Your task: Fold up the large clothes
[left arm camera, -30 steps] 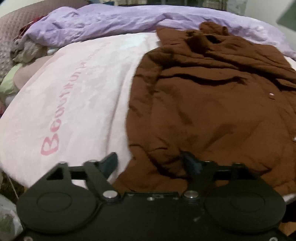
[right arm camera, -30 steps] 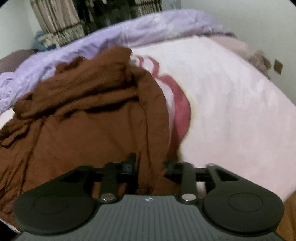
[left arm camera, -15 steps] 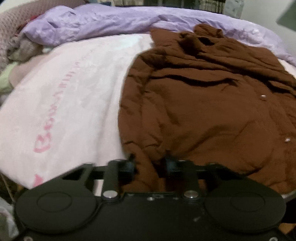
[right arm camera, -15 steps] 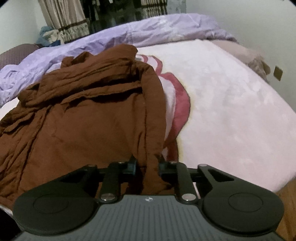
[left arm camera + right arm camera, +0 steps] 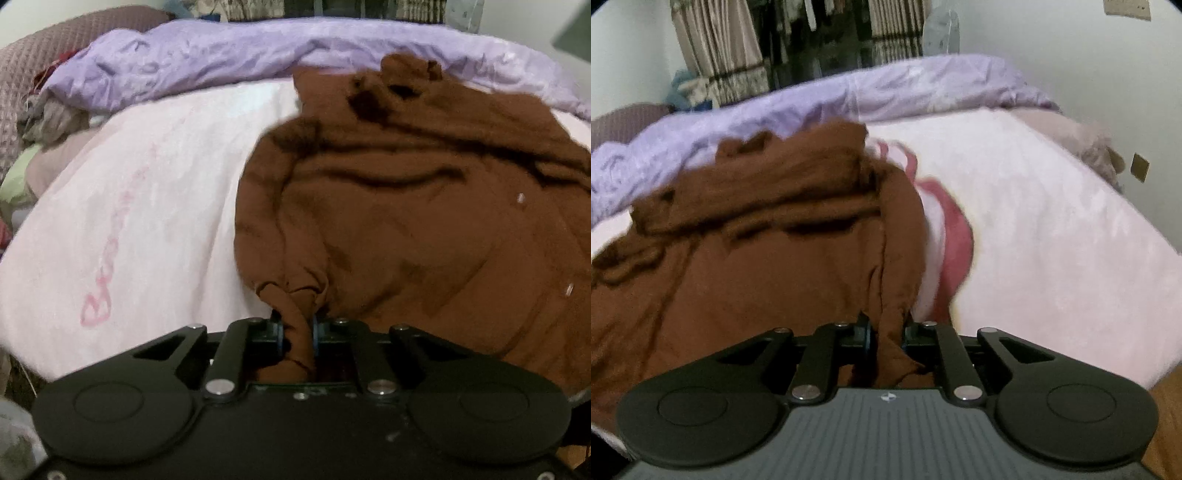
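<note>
Both grippers pinch the near hem of the brown coat [image 5: 406, 229]: the left gripper [image 5: 297, 334] has its jaws pressed onto the hem's left corner, and the right gripper [image 5: 888, 338], whose jaws have just been closing, clamps the right corner. The coat stretches away ahead of both across the bed [image 5: 147, 206], collar farthest, so any fold likely carries the hem forward.

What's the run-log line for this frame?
left gripper: shut on brown garment | right gripper: just closed on brown garment | bed: pink blanket
</note>
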`<state>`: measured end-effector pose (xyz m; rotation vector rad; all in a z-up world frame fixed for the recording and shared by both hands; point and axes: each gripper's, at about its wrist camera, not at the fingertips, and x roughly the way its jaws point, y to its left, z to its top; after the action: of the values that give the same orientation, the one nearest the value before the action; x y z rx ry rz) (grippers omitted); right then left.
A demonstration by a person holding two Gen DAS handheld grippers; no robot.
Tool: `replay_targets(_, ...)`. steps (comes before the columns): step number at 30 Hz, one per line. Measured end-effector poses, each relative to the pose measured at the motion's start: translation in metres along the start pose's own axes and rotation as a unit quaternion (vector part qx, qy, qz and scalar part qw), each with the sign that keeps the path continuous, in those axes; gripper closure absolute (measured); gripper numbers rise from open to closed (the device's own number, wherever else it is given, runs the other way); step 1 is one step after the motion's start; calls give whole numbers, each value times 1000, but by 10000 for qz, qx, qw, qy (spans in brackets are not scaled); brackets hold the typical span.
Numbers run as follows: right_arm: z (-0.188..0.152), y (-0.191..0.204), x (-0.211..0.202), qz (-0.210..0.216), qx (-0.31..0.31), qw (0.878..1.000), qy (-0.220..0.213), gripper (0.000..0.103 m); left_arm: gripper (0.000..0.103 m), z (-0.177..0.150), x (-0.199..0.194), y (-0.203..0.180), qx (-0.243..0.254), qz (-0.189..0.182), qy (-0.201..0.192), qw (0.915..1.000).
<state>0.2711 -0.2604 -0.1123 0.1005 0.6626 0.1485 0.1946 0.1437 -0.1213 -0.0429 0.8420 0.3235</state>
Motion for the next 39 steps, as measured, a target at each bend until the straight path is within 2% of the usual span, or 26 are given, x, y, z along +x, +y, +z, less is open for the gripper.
replay_targets(3, 26, 4, -5, 122, 185, 9996, -180, 89, 92, 31, -13, -1, 174, -82, -347, 9992)
replay_targets(6, 63, 10, 6, 235, 340, 9990, -189, 89, 92, 63, -15, -14, 547, 162, -745, 9956)
replay_targets(9, 98, 23, 28, 51, 356, 9992, -197, 89, 92, 105, 0, -15, 419, 78, -853, 9954)
replay_targets(17, 207, 39, 95, 139, 770, 9969, -130, 87, 91, 227, 48, -10, -70, -72, -981, 9951)
replay_targets(18, 217, 40, 107, 157, 853, 9961, -142, 85, 84, 239, 54, -10, -118, -101, -1030, 9946)
replay_targets(20, 230, 36, 134, 403, 1097, 9929, -238, 66, 68, 259, 71, -6, -408, -78, -1072, 9934)
replay_targets(21, 229, 31, 143, 571, 1252, 9901, -263, 62, 55, 265, 79, -3, -535, -83, -951, 9940)
replay_targets(22, 225, 25, 150, 749, 1428, 9865, -297, 53, 51, 267, 84, 0, -584, -124, -911, 9940)
replay_targets(24, 215, 12, 157, 1050, 1518, 9824, -303, 41, 49, 262, 83, 2, -439, -85, -1192, 9919)
replay_targets(27, 207, -5, 159, 1410, 1265, 9810, -418, 36, 45, 248, 78, 7, -359, 18, -1531, 9876)
replay_targets(29, 204, -17, 153, 1296, 1309, 9799, -761, 28, 44, 245, 76, 16, -520, -69, -1700, 9841)
replay_targets(31, 203, -26, 145, 1037, 1359, 9785, -1151, 23, 42, 239, 72, 26, -700, -158, -1803, 9810)
replay_targets(33, 202, -32, 139, 836, 1304, 9783, -1374, 21, 40, 234, 73, 34, -661, -220, -1797, 9813)
replay_targets(36, 198, -36, 140, 668, 1092, 9813, -1436, 15, 38, 223, 86, 36, -455, -149, -1570, 9864)
replay_targets(39, 191, -33, 153, 761, 855, 9854, -1261, 13, 38, 212, 111, 33, -202, -222, -1216, 9921)
